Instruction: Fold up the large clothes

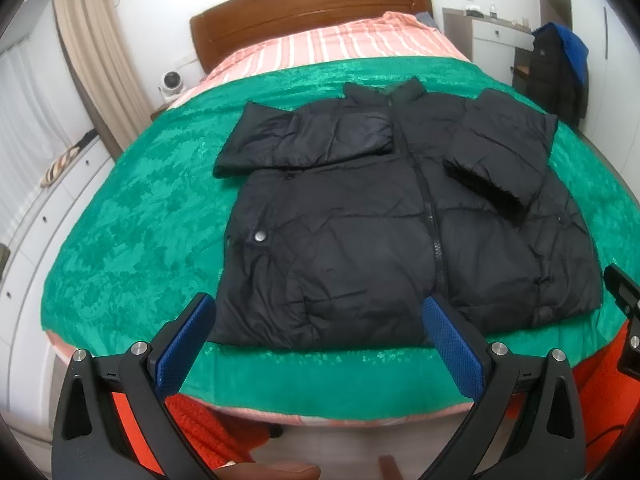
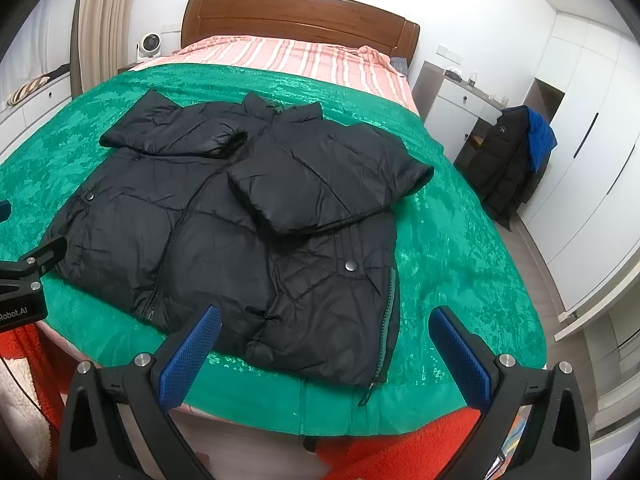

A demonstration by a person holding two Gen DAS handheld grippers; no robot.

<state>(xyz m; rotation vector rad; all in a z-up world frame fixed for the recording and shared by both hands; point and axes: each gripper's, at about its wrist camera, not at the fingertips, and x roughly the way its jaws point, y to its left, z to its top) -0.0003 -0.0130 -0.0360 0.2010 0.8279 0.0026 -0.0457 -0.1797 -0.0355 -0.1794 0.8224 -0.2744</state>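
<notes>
A black puffer jacket [image 1: 360, 232] lies front up on a green blanket [image 1: 140, 220] on the bed, zipped, with both sleeves folded in across the chest. My left gripper [image 1: 320, 312] is open and empty, just short of the jacket's hem on its left half. The jacket also shows in the right wrist view [image 2: 240, 240]. My right gripper [image 2: 326, 318] is open and empty, over the hem at the jacket's right corner. The left gripper's body shows at the left edge of the right wrist view [image 2: 28, 276].
The bed has a striped pink sheet [image 1: 340, 40] and a wooden headboard [image 1: 304, 8]. A dark coat with a blue garment [image 2: 516, 152] hangs by white cabinets on the right. Orange fabric [image 1: 208, 432] hangs below the bed's near edge. White drawers [image 1: 24, 280] line the left.
</notes>
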